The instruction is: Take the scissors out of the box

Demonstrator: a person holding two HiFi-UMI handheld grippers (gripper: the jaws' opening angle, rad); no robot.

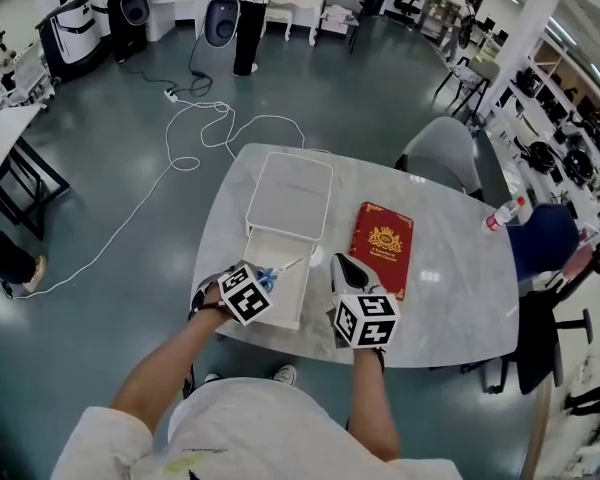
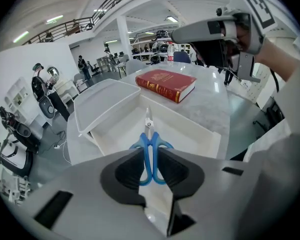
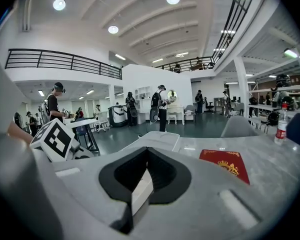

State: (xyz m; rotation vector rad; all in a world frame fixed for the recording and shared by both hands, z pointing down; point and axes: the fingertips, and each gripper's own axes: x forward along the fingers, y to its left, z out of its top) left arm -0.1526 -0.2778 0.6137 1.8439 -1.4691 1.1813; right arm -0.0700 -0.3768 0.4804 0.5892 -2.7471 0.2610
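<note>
1. The left gripper [image 2: 150, 158] has its jaws clenched on the blue handle loops of the scissors [image 2: 149, 130]. The blades point forward, away from the person.
2. The scissors are over the inside of the open white box [image 2: 202, 132], low between its walls. I cannot tell if the tip touches the bottom. In my judgement they are not yet out of the box.
3. The right gripper [image 3: 147, 154] has its jaws pressed together with nothing between them. It hangs near the box and the red book [image 1: 382, 246] and touches neither of them.
4. First risk: the grasp is only on the loops and the blades reach far ahead. A fast lift may let the scissors turn or slip between the jaws.
5. Second risk: if the scissors are pulled to the side and not up, the tip may catch a wall of the box.
6. Third risk: nothing holds the box down and it lies close to the near edge of the surface [image 1: 450, 278]. A caught tip may drag it toward this edge.
7. The lid [image 1: 290, 193] lies open on the far side, so it does not block the way up.
8. The book lies just beside the box on the right. A bottle [image 1: 502, 215] at the far right edge and a grey chair [image 1: 442, 153] beyond the surface are well apart from the work.
</note>
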